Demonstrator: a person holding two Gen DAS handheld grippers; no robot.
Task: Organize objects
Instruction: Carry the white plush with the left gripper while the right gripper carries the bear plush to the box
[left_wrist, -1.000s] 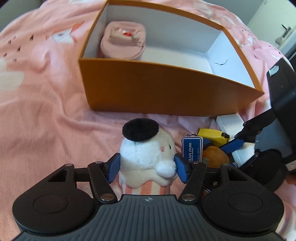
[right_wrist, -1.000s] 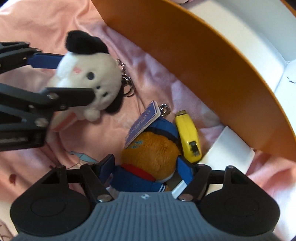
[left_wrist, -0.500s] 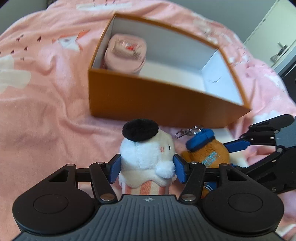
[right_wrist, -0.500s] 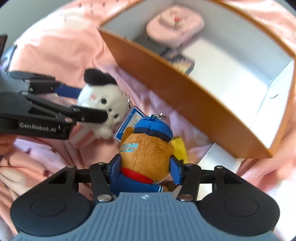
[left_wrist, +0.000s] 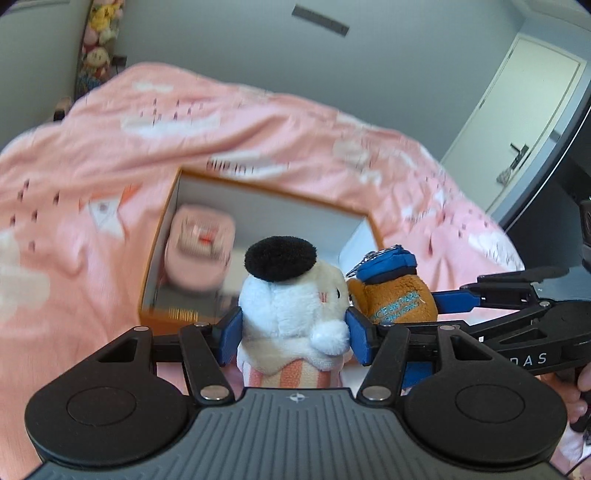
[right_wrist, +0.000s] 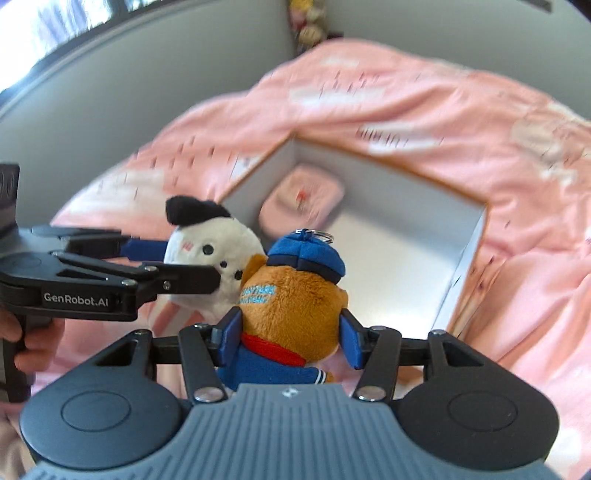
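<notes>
Both plush toys risen off pink blanket (left_wrist: 92, 177) since a second ago; orange box (left_wrist: 147, 291), then close ahead, now lower and farther.

Left wrist view: left gripper (left_wrist: 293, 334) clamped on white plush with black cap (left_wrist: 291, 295); box beyond fingertips, pink pouch (left_wrist: 199, 254) inside at its left end.

Right wrist view: right gripper (right_wrist: 290, 338) clamped on brown plush with blue cap (right_wrist: 295, 302), touching white plush at left.

Advice: carry forward over rim, keep toys apart, lower into bare right half before releasing. Yellow tape measure and white card no longer visible.

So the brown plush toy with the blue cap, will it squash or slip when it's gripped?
The brown plush toy looks soft, so it probably gives under the right gripper. Its fuzzy fabric likely resists slipping. The key ring on its cap may dangle or snag on the box.
</notes>
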